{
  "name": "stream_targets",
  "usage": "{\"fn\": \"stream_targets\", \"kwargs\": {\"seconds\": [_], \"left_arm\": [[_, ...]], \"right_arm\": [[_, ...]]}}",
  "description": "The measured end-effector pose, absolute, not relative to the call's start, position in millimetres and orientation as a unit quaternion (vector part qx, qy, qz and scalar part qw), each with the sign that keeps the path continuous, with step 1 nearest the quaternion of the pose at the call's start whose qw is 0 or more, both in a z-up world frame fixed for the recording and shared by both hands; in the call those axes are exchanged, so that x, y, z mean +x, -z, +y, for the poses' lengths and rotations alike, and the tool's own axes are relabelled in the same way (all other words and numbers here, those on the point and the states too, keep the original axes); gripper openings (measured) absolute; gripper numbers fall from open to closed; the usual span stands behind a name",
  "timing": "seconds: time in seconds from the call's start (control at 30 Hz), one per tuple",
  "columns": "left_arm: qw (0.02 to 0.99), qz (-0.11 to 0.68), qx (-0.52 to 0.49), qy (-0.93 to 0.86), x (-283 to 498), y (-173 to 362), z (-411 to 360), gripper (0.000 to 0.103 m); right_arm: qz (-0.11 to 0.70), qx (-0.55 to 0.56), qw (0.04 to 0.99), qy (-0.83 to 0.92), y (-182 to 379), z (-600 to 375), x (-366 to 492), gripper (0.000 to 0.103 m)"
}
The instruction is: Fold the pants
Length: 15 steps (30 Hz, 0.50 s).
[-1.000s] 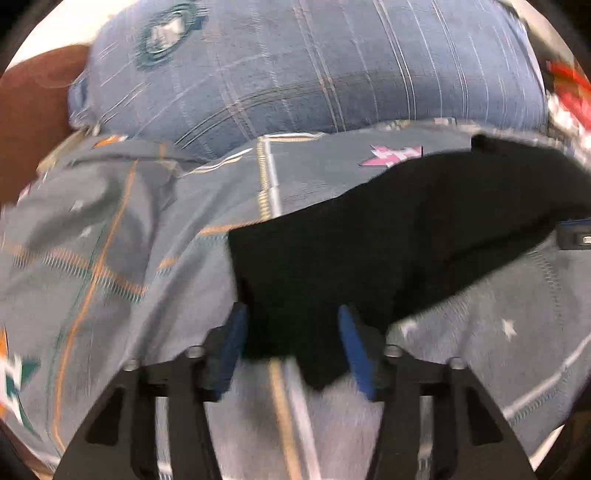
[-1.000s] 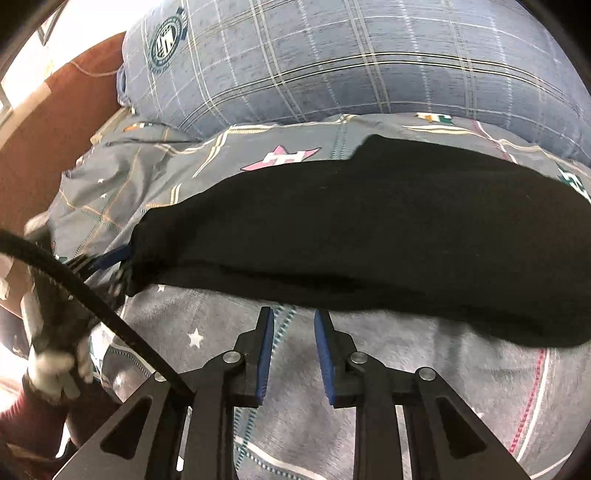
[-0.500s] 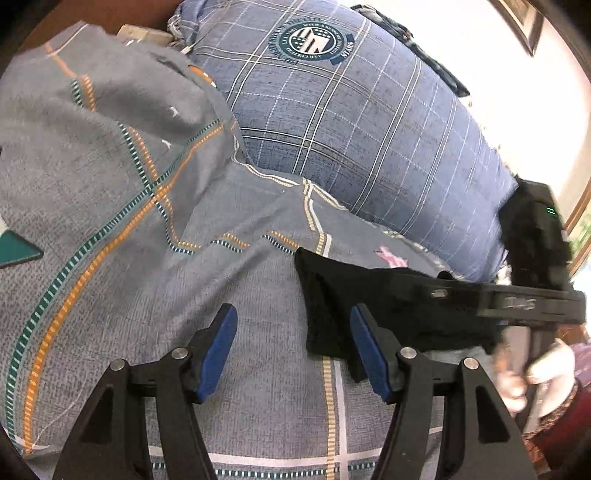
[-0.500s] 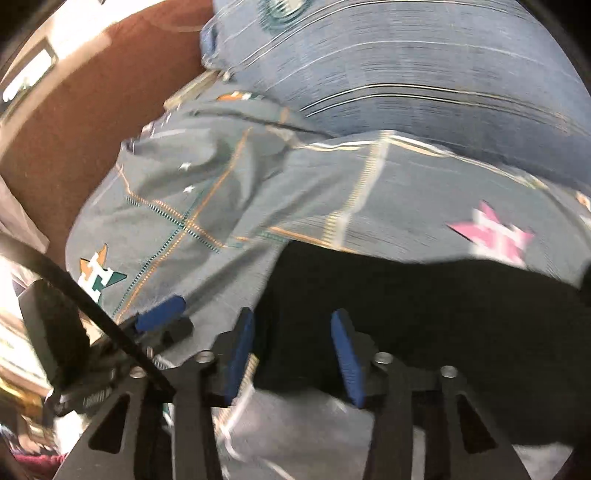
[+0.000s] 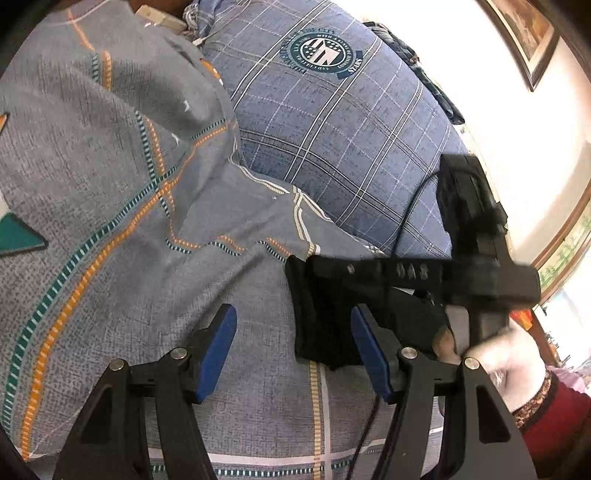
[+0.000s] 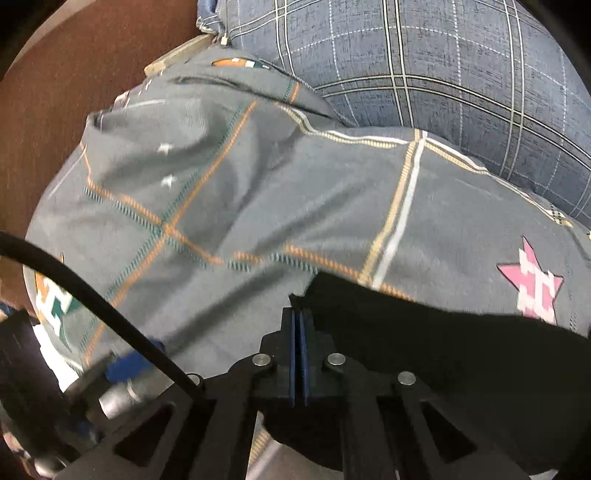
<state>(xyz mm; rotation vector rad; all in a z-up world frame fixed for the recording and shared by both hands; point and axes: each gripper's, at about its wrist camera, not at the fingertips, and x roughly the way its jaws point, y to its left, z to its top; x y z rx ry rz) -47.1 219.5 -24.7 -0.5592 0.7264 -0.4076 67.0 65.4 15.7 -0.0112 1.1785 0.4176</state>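
We see the black, soft-fabric pants [image 6: 424, 343] lying folded in a thick bundle on the bed; one corner is pinched in the closed right claw [image 6: 300, 325], the bulk spreading to its right, and that end [image 5: 325, 317] sits just off our open left claw's right finger.

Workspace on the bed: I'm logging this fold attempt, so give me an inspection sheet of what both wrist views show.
Surface: grey patterned bedspread, rumpled.
Job's things: black pants lying on the bedspread, one end at the right hand-held gripper.
Clutter: blue plaid pillow behind the pants.
Grippers: left hand-held gripper open, over the bedspread beside the pants' end; right hand-held gripper shut on the pants' edge.
Cables: black cable crossing the right wrist view.
Surroundings: brown headboard; framed picture on the wall.
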Motion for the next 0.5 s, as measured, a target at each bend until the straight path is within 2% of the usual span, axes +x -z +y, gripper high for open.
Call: {"fn": "stream_targets", "kwargs": {"seconds": [0.23,0.33,0.37,0.4,0.43,0.47,0.5], "left_arm": [[0.863,0.353,-0.298,0.204,-48.9,31.1,228.3,0.064],[0.861,0.356,-0.304,0.2,-51.6,33.1,232.5,0.064],[0.859,0.357,-0.307,0.199,-51.3,33.4,233.3,0.064],[0.857,0.359,-0.311,0.2,-51.0,34.7,234.3,0.064],[0.855,0.361,-0.313,0.201,-50.6,36.1,234.7,0.064],[0.853,0.365,-0.315,0.201,-49.7,37.5,234.2,0.064],[0.852,0.369,-0.313,0.2,-49.2,38.9,233.3,0.064]], "right_arm": [[0.591,0.094,0.764,-0.239,11.0,90.1,99.0,0.003],[0.572,0.127,0.772,-0.247,3.2,84.8,93.8,0.005],[0.565,0.129,0.776,-0.246,-2.7,79.2,90.7,0.01],[0.557,0.125,0.785,-0.24,-9.6,70.2,85.8,0.022],[0.548,0.12,0.795,-0.231,-14.9,58.6,80.5,0.03],[0.539,0.117,0.806,-0.215,-19.7,38.8,72.4,0.043],[0.534,0.118,0.814,-0.198,-21.3,18.3,64.8,0.046]]}}
